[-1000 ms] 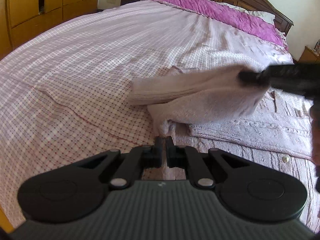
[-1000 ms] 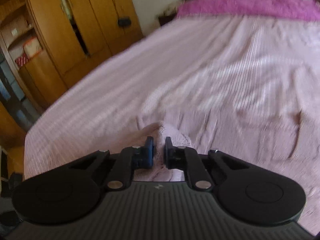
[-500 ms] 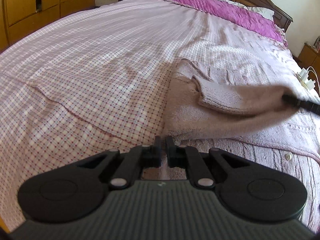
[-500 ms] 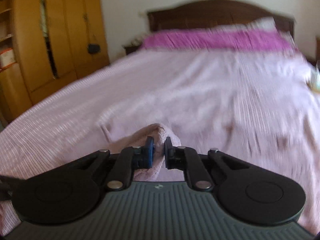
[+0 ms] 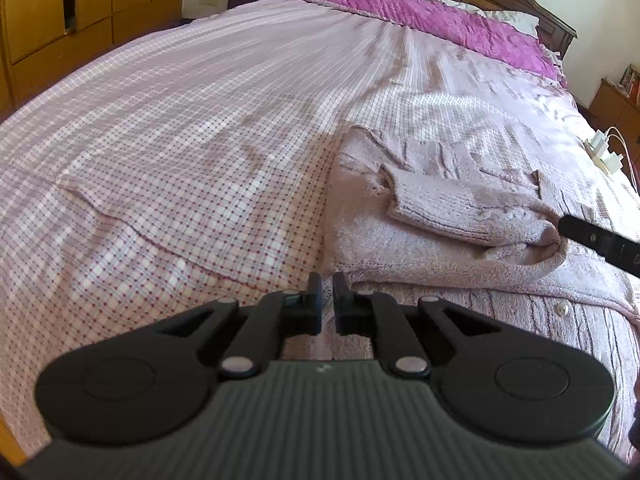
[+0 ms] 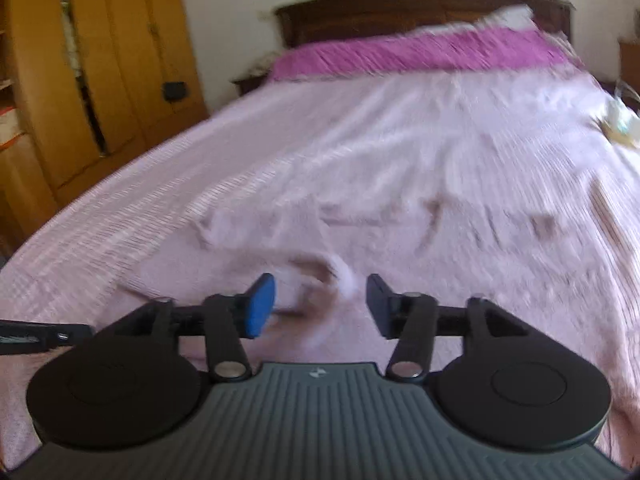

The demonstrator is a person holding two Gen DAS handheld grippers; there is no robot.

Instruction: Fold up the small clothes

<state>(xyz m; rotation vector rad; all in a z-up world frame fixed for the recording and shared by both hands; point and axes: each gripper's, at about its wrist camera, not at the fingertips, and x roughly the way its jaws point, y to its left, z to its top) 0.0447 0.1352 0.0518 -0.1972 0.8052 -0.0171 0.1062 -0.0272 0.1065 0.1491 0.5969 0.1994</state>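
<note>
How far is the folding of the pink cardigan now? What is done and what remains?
Done: one sleeve lies folded across the cardigan on the bed. In hand: the left gripper is shut on the cardigan's near edge; the right gripper is open, sleeve released. Left: the buttoned side lies spread out, unfolded; a final fold probably follows.

Domestic bedroom. Large bed with checked cover; dark wooden headboard behind it, wooden wardrobe beside it.
</note>
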